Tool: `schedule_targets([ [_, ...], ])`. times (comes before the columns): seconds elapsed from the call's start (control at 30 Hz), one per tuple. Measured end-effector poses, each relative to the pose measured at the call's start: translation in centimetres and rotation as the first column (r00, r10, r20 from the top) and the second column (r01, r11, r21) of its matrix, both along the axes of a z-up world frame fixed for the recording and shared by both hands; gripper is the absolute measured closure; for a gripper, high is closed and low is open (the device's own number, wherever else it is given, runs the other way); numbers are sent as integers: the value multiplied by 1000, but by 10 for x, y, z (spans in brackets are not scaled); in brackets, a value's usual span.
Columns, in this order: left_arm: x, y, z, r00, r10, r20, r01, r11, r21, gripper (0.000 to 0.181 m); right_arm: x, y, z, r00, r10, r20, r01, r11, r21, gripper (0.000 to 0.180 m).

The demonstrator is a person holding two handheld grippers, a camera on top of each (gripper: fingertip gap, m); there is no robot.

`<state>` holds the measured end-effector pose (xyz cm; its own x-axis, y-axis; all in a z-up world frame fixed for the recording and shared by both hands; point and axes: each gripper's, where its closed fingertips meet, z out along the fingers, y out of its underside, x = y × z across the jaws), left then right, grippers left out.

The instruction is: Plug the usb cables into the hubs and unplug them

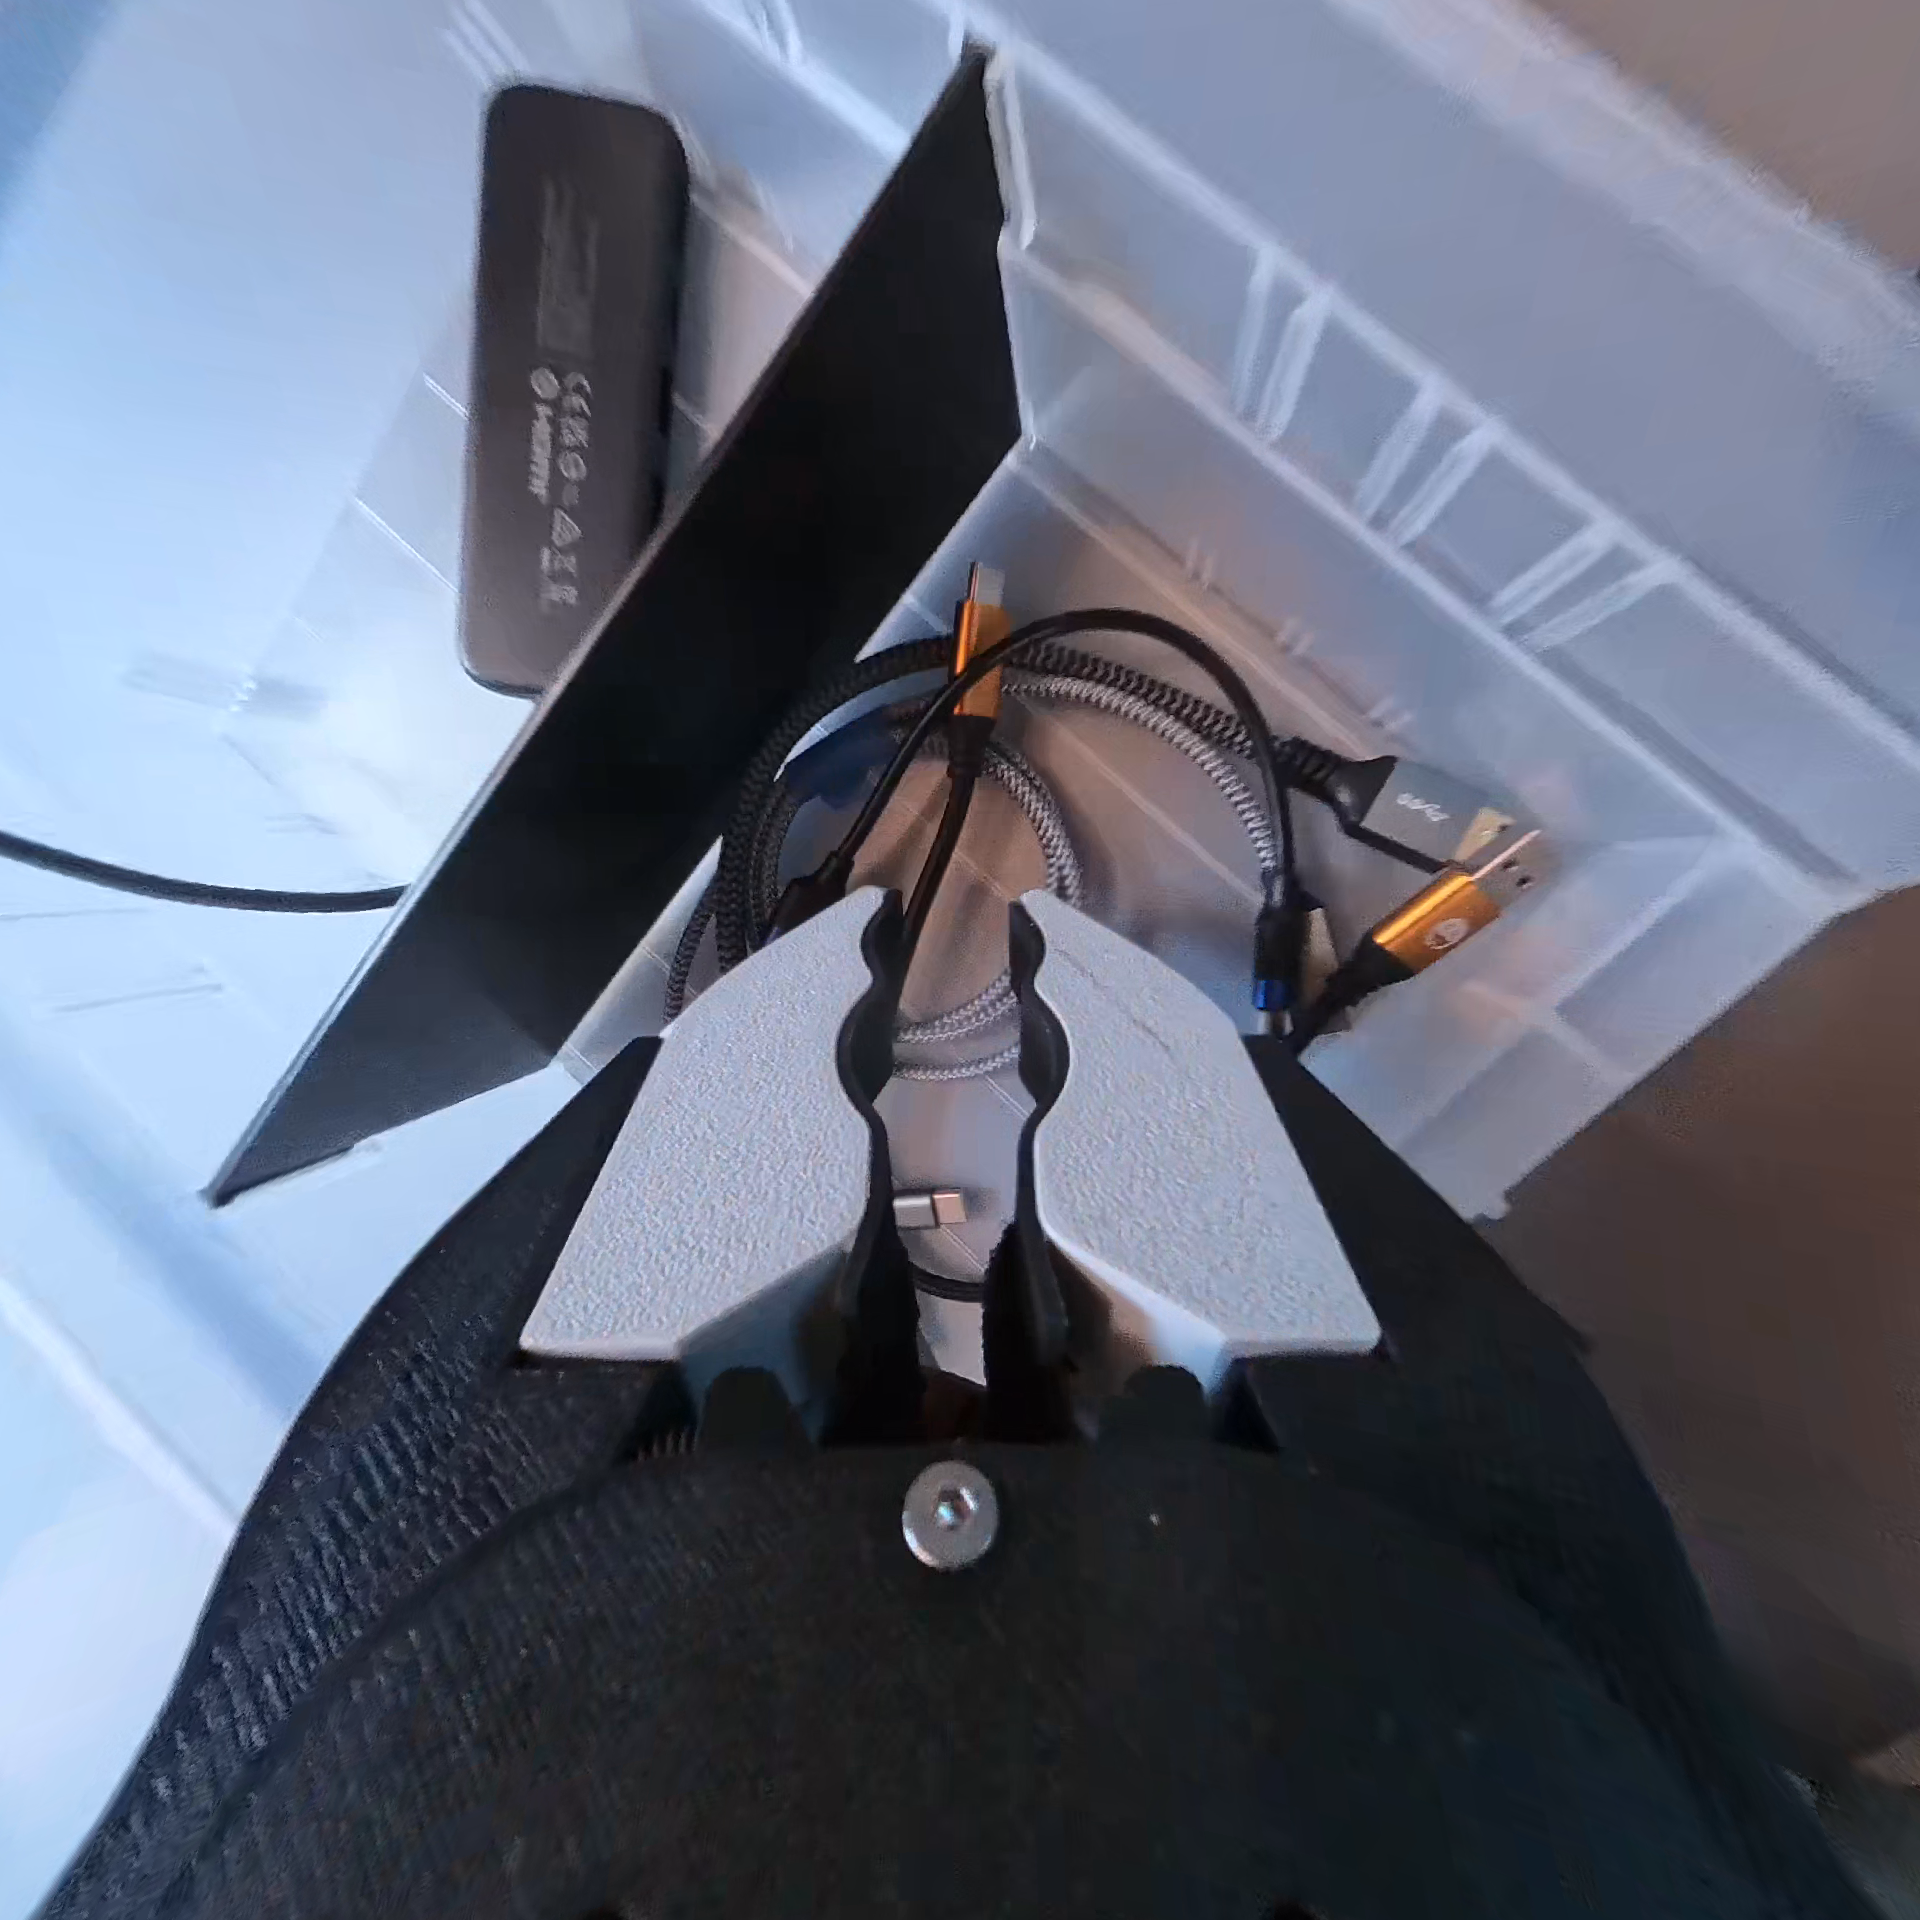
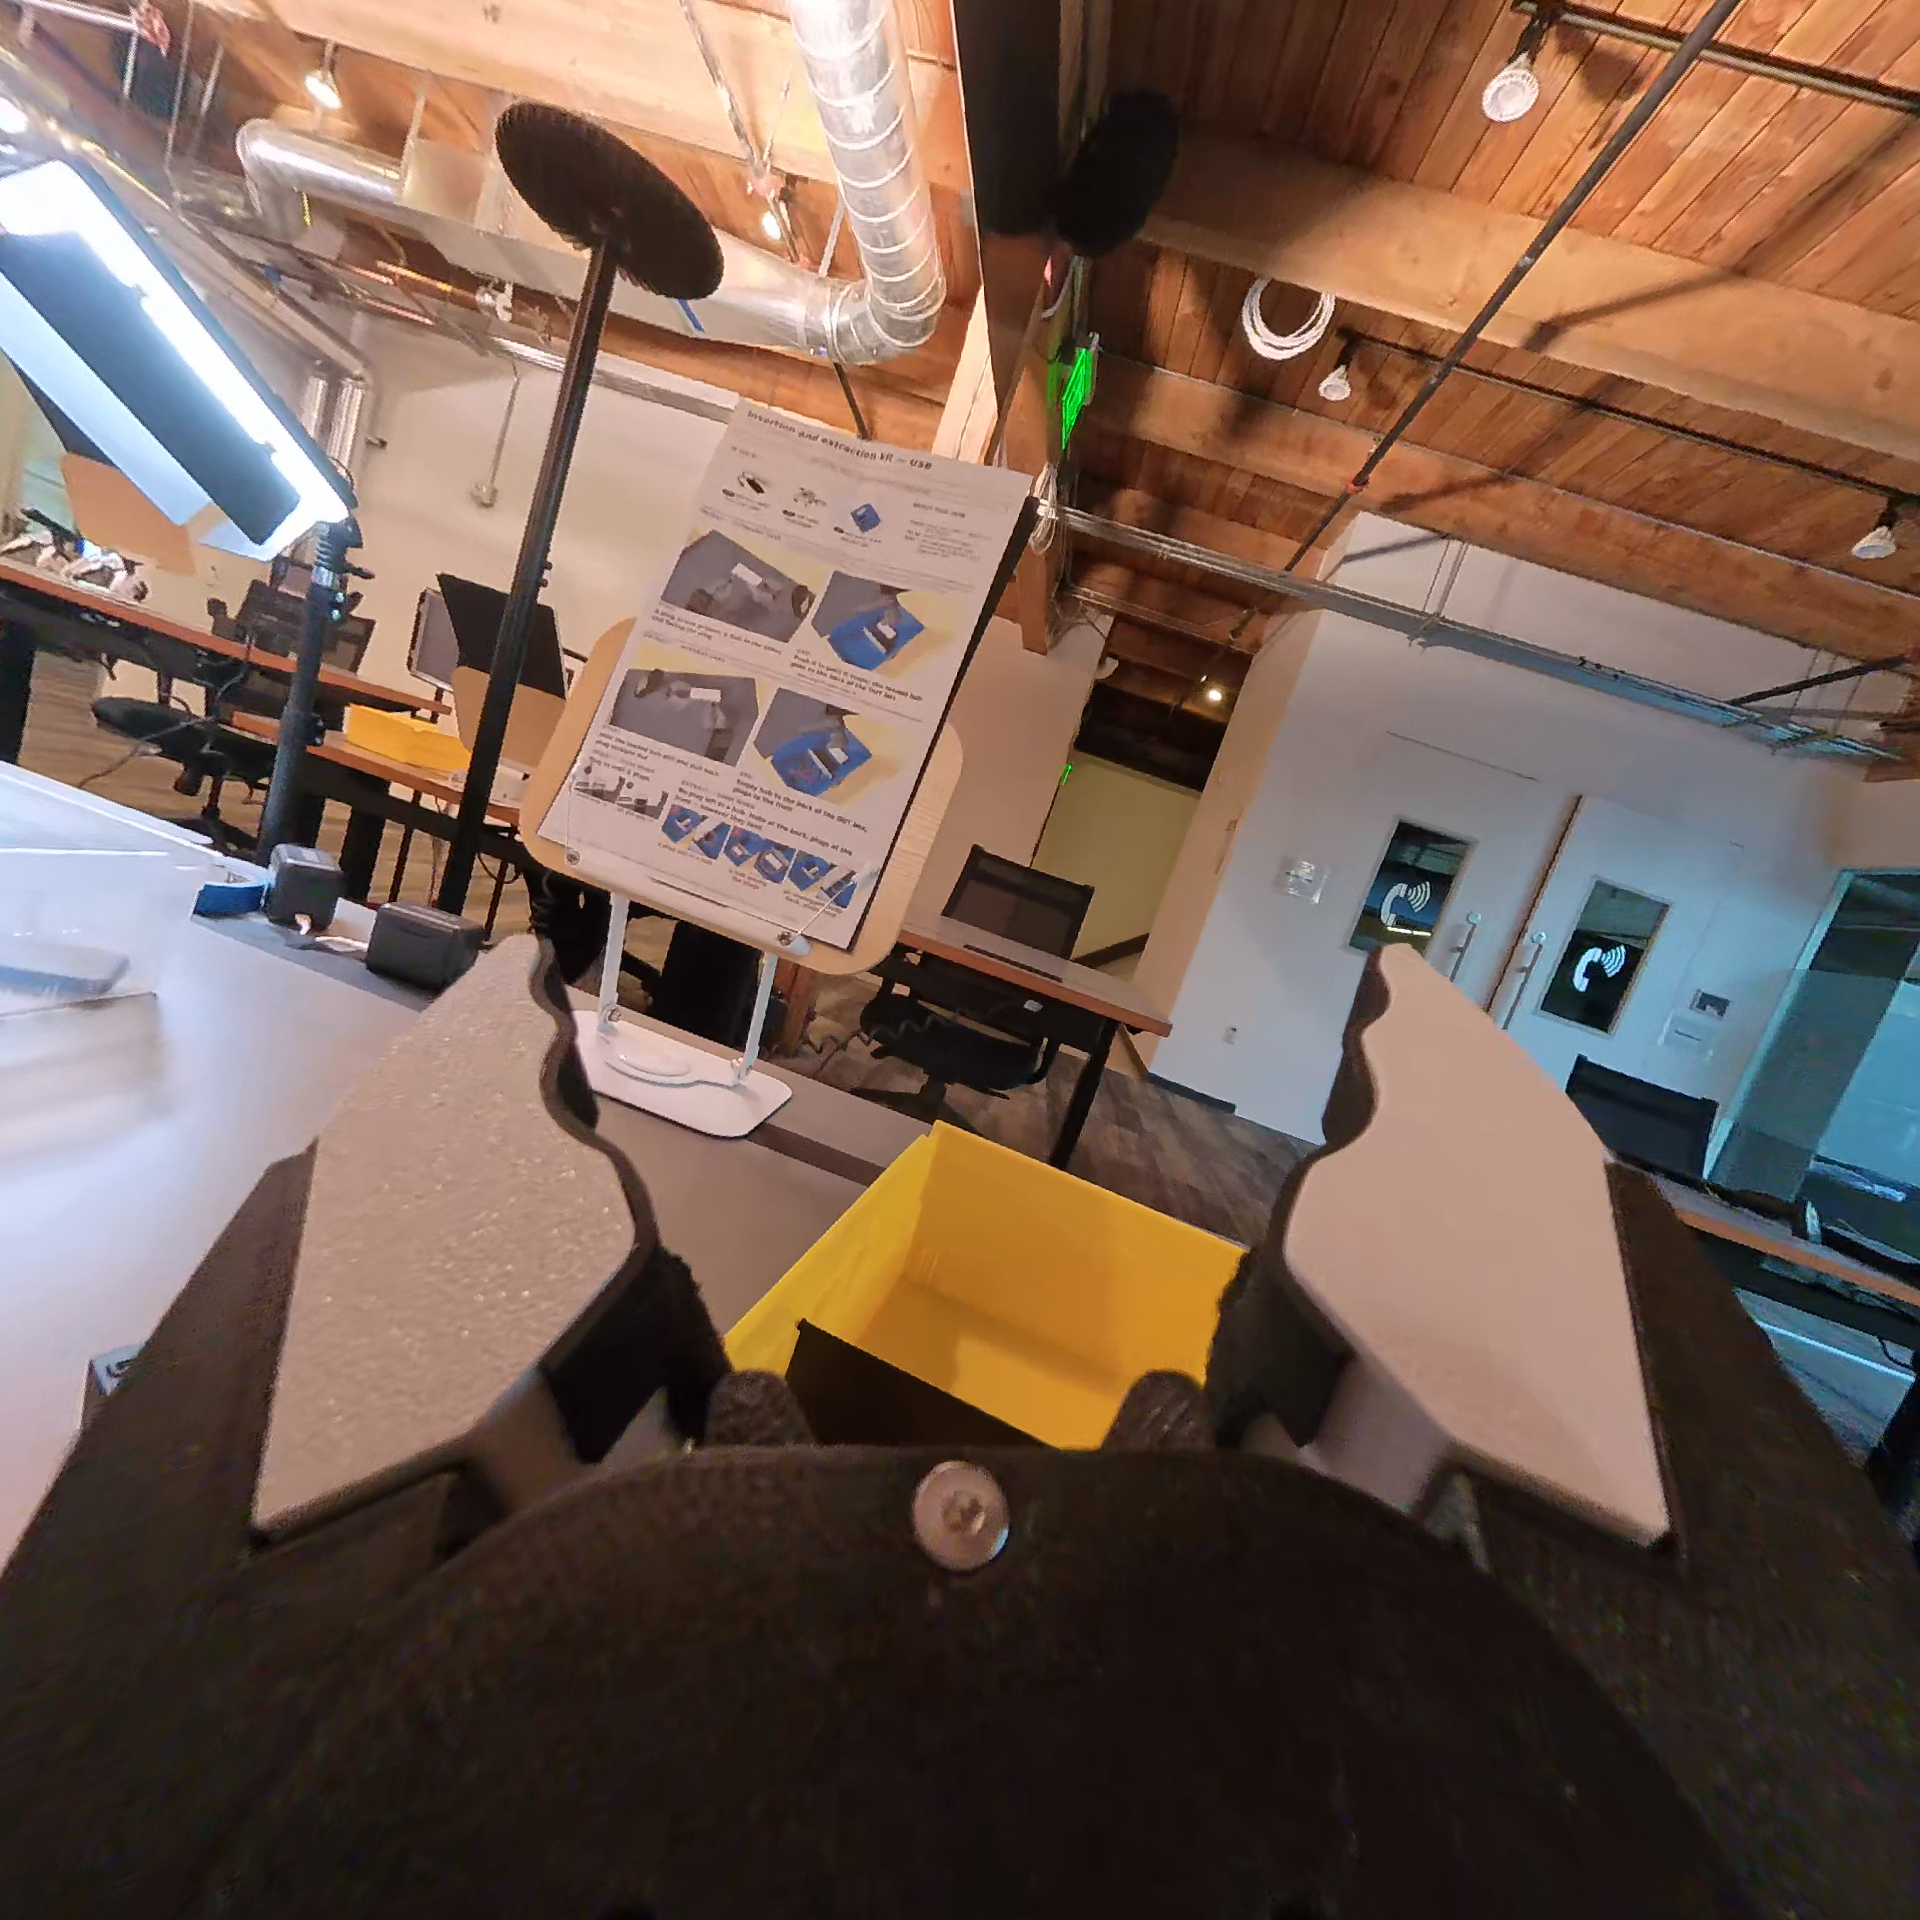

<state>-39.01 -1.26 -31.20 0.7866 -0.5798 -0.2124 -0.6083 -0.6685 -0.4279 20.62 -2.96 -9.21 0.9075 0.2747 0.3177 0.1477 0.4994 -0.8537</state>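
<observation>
In the left wrist view, a clear plastic bin is split by a black divider. A dark grey USB hub lies in the far-left compartment. The near compartment holds tangled cables: an orange USB-C plug, an orange USB-A plug, a grey USB-A plug and a grey braided cable. My left gripper hangs over these cables, jaws a narrow gap apart. The orange plug's thin black cable runs by the left fingertip. My right gripper is wide open and empty, tilted up above a yellow bin.
The yellow bin has a black divider and looks empty where visible. A picture sheet on a white stand stands on the grey table. A blue tape roll and small black boxes sit at the far left.
</observation>
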Motion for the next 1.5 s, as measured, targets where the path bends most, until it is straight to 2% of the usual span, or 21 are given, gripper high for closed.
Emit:
schedule_targets([
  [0.1,-7,0,-18,999,-12,-41,8,996,-85,161,1,2,-1,1000,-7,3,7,1000,-5,43],
  [0.27,-15,11,-27,993,-9,-114,5,999,-36,163,3,1,0,1000,-8,-2,8,1000,-3,45],
  [0.33,-17,11,-30,989,-16,-147,11,999,-32,174,2,1,0,1000,-5,-1,5,1000,-2,46],
  [0.4,-17,9,-26,989,-3,-147,0,1000,-20,175,2,1,-1,1000,-6,4,6,1000,-7,46],
  [0.53,-14,5,11,990,64,-123,-46,989,141,175,2,-1,-1,1000,-2,3,2,1000,-6,48],
  [0.63,-10,-9,42,992,64,-113,-38,974,223,176,-1,-2,0,1000,10,1,-10,1000,-6,50],
  [0.83,-29,-10,83,969,108,-221,-22,934,358,177,-11,2,-6,999,42,21,-41,999,-32,54],
  [0.9,-31,-11,77,956,65,-286,22,956,292,177,-14,2,-5,999,43,32,-42,999,-35,54],
  [1.0,-44,-25,51,886,-74,-459,81,997,-4,177,-16,1,-4,998,43,47,-41,999,-35,54],
  [1.07,-40,-28,43,854,-199,-481,155,979,-130,177,-15,0,-4,998,39,47,-38,999,-32,55],
  [1.1,-33,-27,43,862,-238,-448,189,970,-152,177,-14,0,-4,998,38,44,-36,999,-31,55],
  [1.17,-16,-19,52,901,-258,-348,237,966,-101,177,-13,1,-4,999,37,38,-36,999,-34,55],
  [1.3,7,7,90,968,-221,-117,239,956,170,177,-12,2,-7,999,34,42,-32,999,-43,55],
  [1.4,9,23,115,976,-145,164,77,929,361,176,-8,1,-7,999,29,32,-27,999,-38,56],
  [1.43,1,27,112,970,-91,224,0,927,376,177,-6,1,-7,999,30,25,-29,999,-36,56],
  [1.5,-15,23,82,960,-3,280,-79,956,282,176,-5,1,-7,999,33,16,-32,999,-38,57],
])
